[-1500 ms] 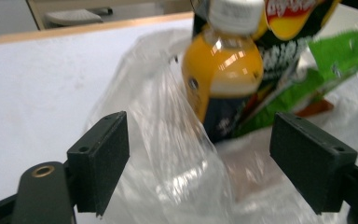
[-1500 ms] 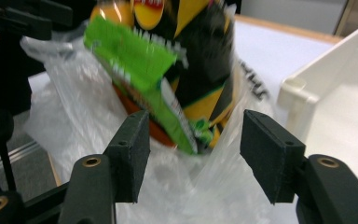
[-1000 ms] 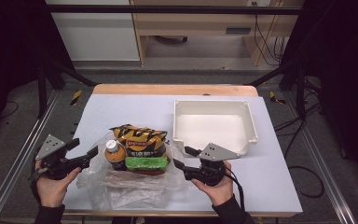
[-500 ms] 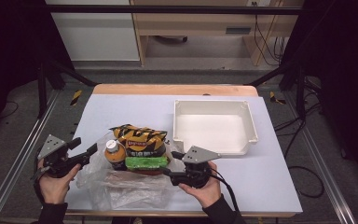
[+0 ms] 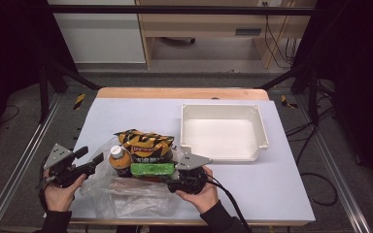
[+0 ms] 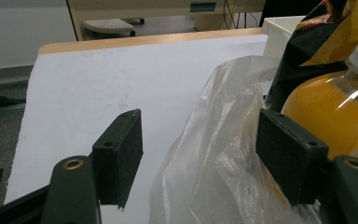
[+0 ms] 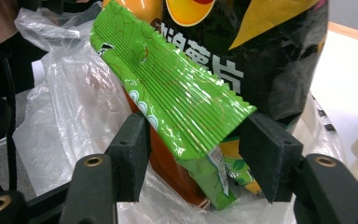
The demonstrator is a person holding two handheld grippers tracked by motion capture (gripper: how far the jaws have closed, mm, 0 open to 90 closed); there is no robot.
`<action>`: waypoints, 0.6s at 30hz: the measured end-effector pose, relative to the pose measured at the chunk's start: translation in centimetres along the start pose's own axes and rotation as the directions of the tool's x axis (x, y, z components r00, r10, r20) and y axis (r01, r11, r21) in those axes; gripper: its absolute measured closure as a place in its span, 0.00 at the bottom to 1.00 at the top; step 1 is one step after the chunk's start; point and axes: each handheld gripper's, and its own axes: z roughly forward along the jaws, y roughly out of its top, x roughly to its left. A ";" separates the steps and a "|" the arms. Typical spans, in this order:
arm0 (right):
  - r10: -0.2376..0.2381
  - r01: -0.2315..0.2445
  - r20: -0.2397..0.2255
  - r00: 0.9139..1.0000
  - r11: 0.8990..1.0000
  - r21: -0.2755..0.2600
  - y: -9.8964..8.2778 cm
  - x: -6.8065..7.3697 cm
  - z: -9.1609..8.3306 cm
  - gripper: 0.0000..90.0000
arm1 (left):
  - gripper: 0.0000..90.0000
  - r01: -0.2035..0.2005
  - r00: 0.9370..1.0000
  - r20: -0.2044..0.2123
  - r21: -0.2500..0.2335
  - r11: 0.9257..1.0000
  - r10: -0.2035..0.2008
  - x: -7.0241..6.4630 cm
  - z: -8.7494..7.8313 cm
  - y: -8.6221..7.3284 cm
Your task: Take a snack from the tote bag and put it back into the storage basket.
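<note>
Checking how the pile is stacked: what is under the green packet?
Under the green packet an orange-brown pack shows, lying on the clear plastic bag. The black-and-yellow snack bag stands behind it. How far the orange-brown pack runs under the packet is covered.

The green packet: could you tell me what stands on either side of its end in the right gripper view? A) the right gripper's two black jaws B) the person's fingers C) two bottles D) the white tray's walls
A: the green packet has its crimped end between the right gripper's black jaws, which stand apart from it.
</note>
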 end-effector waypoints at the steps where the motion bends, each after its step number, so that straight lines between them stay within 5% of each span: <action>1: -0.001 0.001 -0.001 1.000 1.000 0.001 0.0 0.0 0.1 0.51 | 0.35 0.004 1.000 -0.001 0.002 1.000 -0.004 0.0 0.0 -0.1; 9: -0.015 0.015 0.000 1.000 1.000 -0.011 0.0 -0.1 0.4 0.68 | 0.36 0.015 1.000 -0.007 0.037 0.999 -0.015 0.1 0.3 -0.4; 18: -0.022 0.022 -0.003 1.000 0.999 -0.036 0.2 0.1 0.2 0.66 | 0.36 0.011 1.000 -0.004 0.042 0.999 -0.011 -0.2 0.3 -0.5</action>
